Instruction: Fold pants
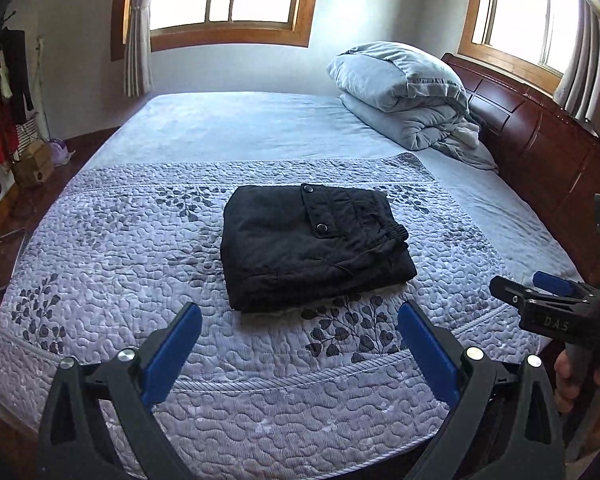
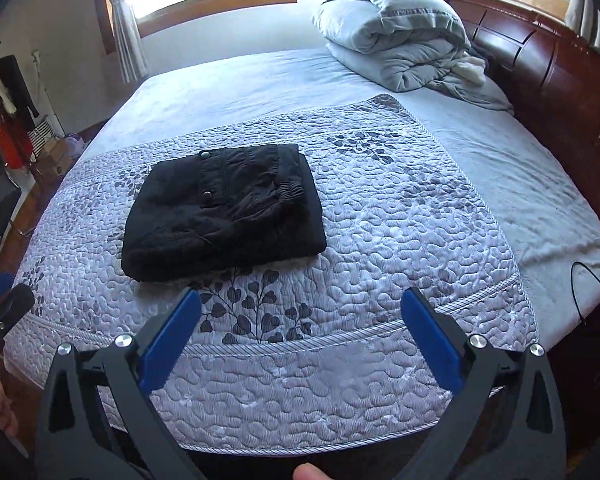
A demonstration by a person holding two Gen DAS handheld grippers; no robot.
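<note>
Lying folded into a compact rectangle on the quilted floral bedspread [image 1: 100, 240], the black pants [image 1: 316, 246] sit just ahead of the left gripper [image 1: 300, 316], whose blue-padded fingers stand wide apart and hold nothing. The right gripper [image 2: 300, 304] is likewise spread and empty, with the pants ahead and to its left. A rolled grey comforter [image 1: 408, 92] lies far beyond, by the wooden headboard [image 1: 540, 136].

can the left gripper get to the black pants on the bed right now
Probably yes. The left gripper is open and pointed at the folded pants, with only bare quilt between them; nothing blocks the way.
</note>
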